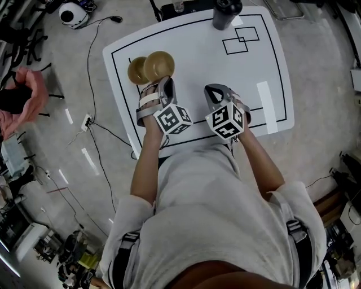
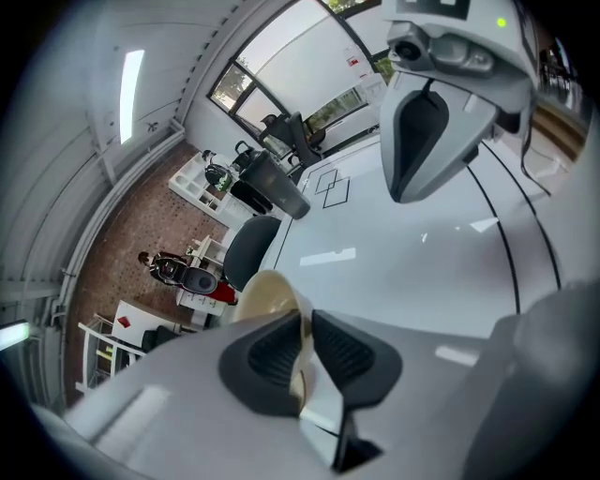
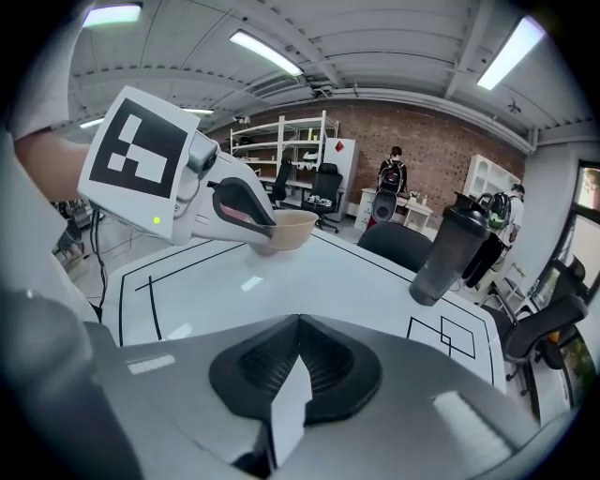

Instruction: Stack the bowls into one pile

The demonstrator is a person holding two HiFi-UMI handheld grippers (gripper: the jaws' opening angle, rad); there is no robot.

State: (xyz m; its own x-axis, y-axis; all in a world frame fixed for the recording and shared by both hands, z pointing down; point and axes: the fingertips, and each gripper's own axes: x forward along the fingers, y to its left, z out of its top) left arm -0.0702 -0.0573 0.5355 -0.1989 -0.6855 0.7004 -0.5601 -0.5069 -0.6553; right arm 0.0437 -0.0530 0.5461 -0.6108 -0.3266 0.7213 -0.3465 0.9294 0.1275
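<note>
Two tan bowls, both on left part of table [image 1: 197,62], inside black border line. Held bowl [image 1: 159,64]: rim pinched between fingers of left gripper [image 2: 305,328], overlapping second bowl [image 1: 135,71] in head view. Right gripper [image 3: 298,328]: fingers pressed together, nothing between them, hovering near front edge. One dark shaker bottle [image 1: 227,12] at far edge. One pair of drawn squares [image 1: 241,39] near it. One white tape strip [image 1: 266,107] at right. Middle of table bare, wide room between grippers and bottle.

Colours you see: round tan bowls [image 1: 158,66], plain | white rectangular tabletop [image 1: 197,59], black outline plus black overlapping squares | dark grey cylindrical shaker bottle [image 1: 226,13]
</note>
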